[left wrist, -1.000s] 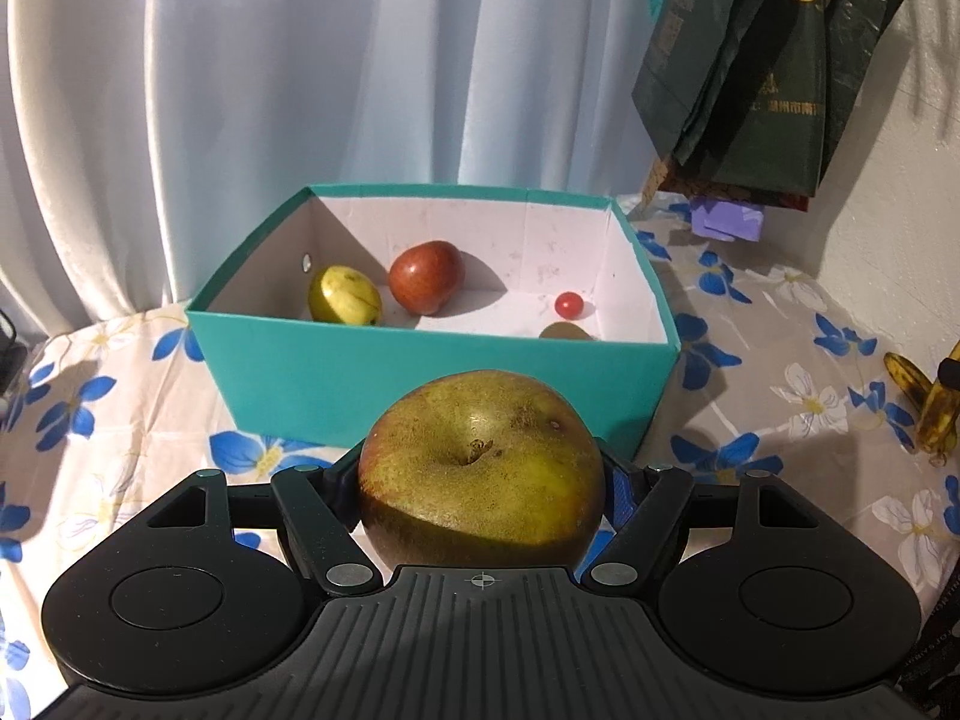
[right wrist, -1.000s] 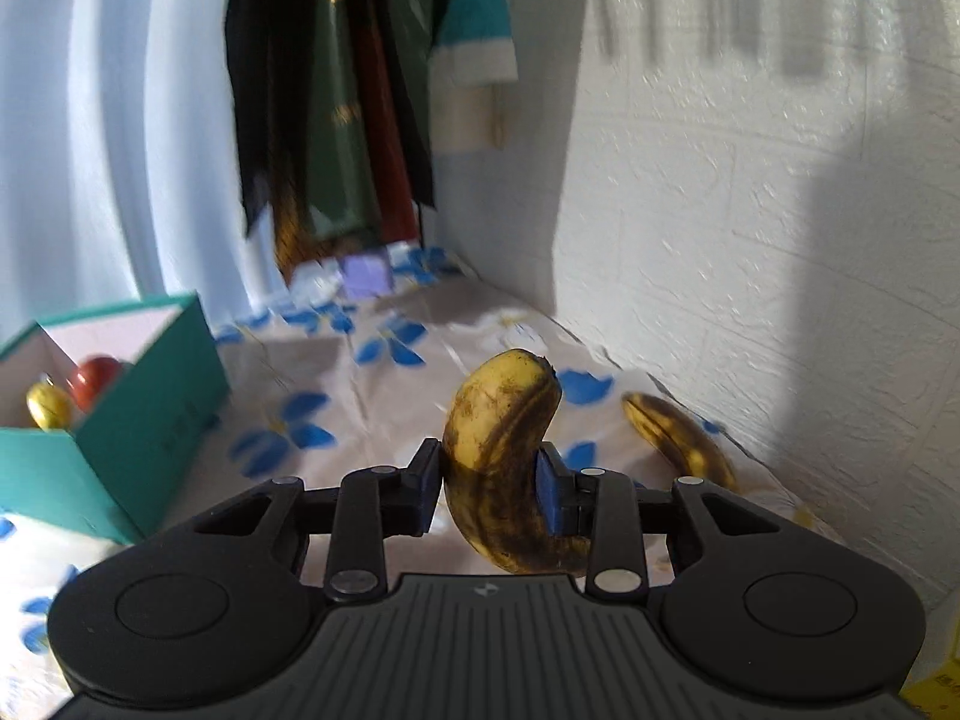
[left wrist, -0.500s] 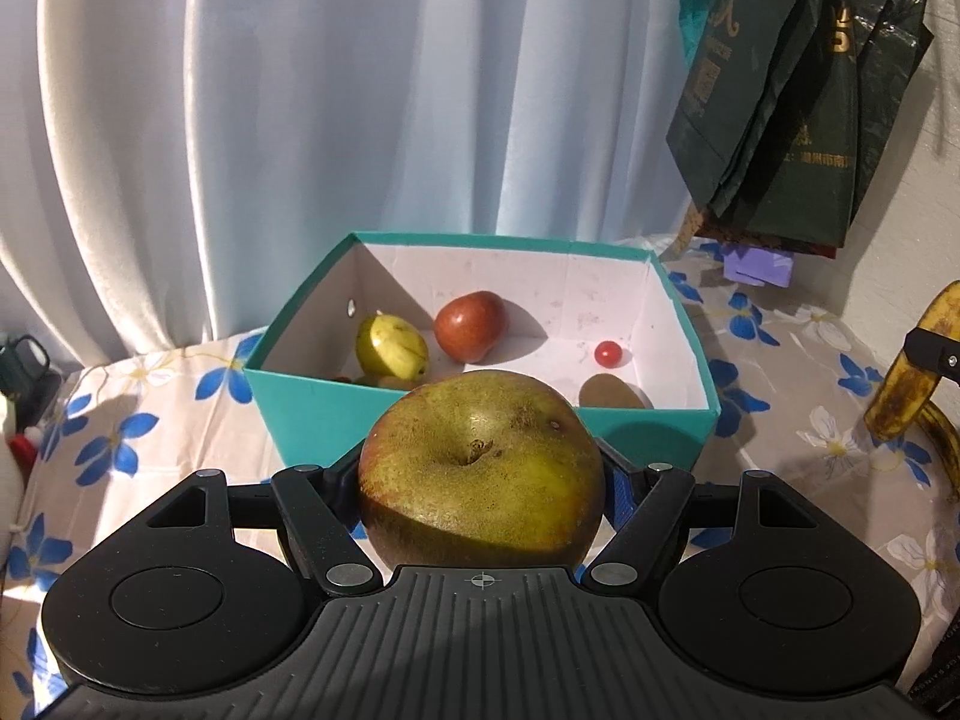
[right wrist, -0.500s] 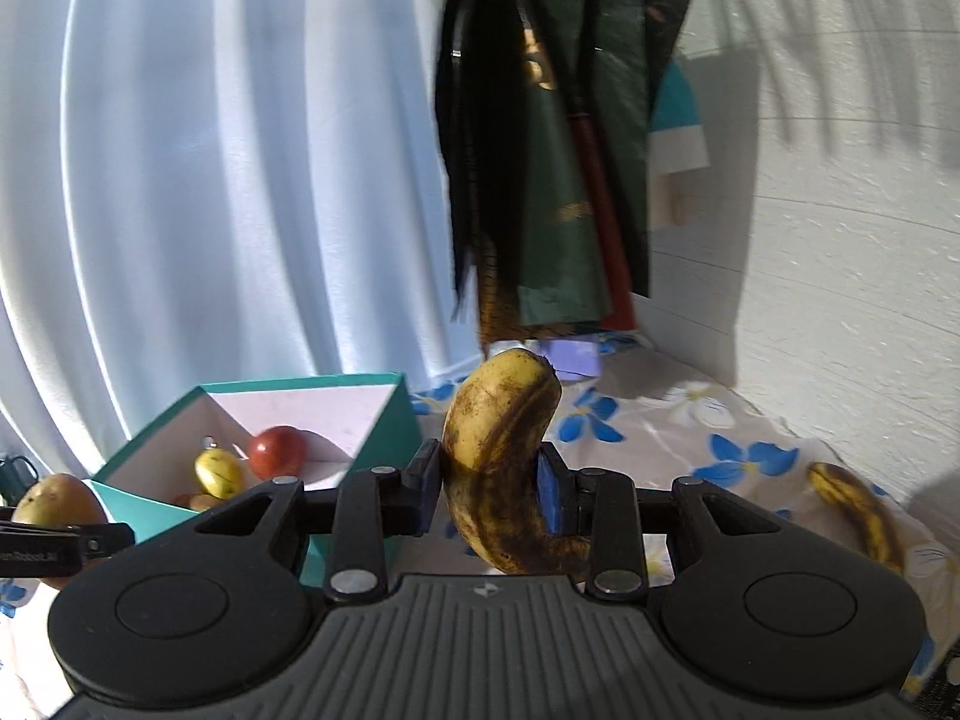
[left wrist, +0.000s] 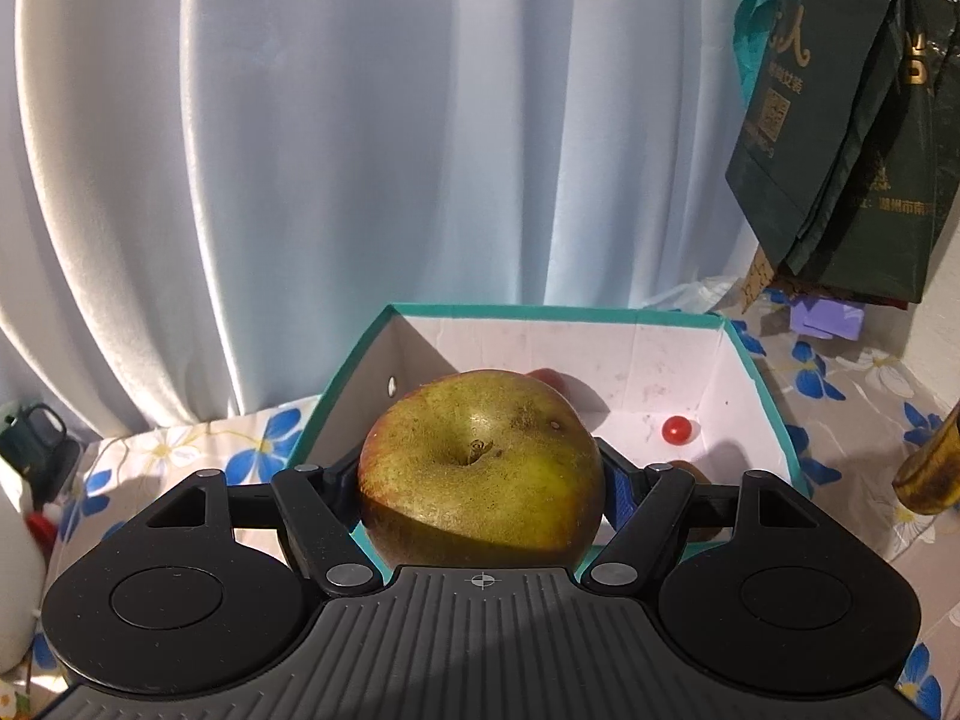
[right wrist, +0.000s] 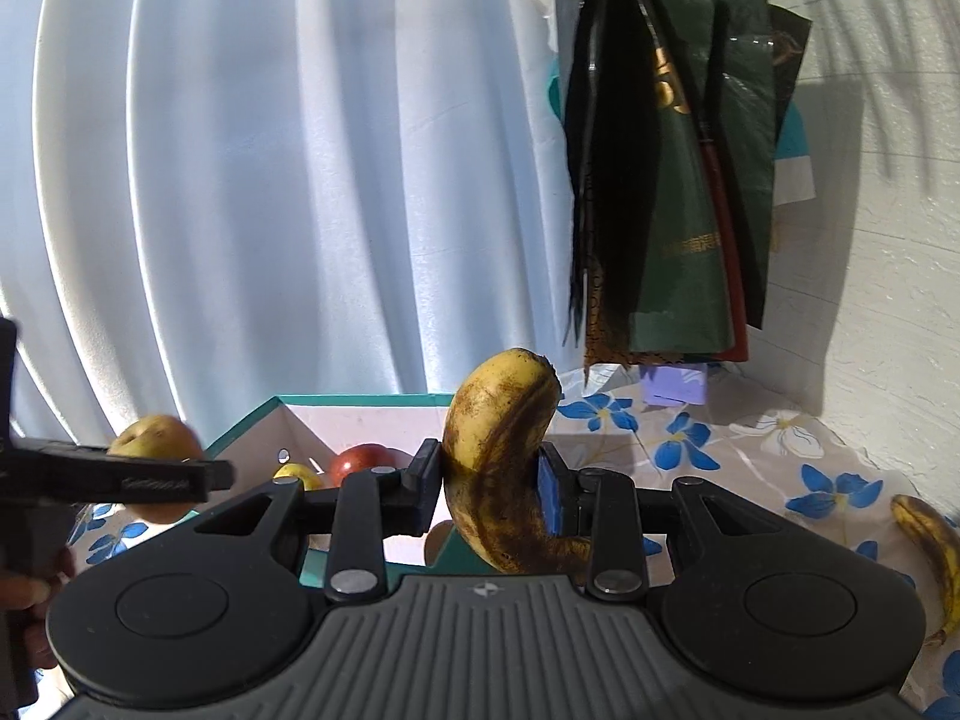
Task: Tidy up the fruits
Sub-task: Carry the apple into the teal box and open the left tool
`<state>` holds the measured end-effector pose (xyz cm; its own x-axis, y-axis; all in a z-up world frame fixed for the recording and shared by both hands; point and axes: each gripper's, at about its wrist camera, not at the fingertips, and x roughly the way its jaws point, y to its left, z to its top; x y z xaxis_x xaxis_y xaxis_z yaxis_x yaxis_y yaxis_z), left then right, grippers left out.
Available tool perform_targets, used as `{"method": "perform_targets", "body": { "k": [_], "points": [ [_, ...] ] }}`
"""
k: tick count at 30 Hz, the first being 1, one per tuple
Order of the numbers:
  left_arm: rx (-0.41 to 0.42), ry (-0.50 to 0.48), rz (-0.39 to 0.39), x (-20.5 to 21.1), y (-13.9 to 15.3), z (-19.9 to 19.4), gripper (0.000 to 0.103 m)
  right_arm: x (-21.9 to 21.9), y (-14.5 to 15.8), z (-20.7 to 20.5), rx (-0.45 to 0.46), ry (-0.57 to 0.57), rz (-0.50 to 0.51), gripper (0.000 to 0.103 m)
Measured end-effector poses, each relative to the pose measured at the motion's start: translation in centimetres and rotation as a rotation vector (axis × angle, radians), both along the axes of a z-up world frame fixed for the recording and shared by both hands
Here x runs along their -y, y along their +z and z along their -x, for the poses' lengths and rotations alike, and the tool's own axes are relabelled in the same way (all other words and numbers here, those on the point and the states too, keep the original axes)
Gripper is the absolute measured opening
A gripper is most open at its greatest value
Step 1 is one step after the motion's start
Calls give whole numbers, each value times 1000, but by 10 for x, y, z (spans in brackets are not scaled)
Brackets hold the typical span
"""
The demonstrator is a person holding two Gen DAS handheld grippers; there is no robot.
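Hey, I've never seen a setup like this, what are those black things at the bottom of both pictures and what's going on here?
Each black thing is a hand-held two-finger tool with a camera on it, looking forward along its fingers. One picture comes from the left tool, which grips a greenish apple. The other comes from the right tool, which grips a spotted banana. Ahead, on a flowered tablecloth, stands a teal box already holding some fruit, including a small red one. Another banana lies on the cloth.
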<state>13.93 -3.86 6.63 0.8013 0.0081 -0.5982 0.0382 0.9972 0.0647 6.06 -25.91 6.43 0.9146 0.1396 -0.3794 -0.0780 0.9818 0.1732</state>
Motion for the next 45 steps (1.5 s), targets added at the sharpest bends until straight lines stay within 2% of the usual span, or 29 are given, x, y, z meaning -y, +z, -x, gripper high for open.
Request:
{"method": "perform_targets", "body": {
  "k": [14,24,33,38,40,42,45],
  "points": [
    [-25,-22,21,15,-18,-52,77,-21,13,1,23,16,29,32],
    [-106,-29,36,15,-46,-82,77,-26,15,-2,21,17,32,32],
    [-228,-23,48,13,-81,-103,77,-30,15,-4,12,14,33,32],
    [-243,-30,33,15,-89,-108,77,-33,17,-6,7,13,41,32],
    [-243,-40,42,15,-89,-109,78,-33,17,-7,7,11,42,32],
    [-239,-42,49,14,-86,-108,92,-34,17,-8,6,11,45,32],
    [-232,-41,80,8,-79,-105,97,-35,18,-8,5,12,45,32]
  ]
}}
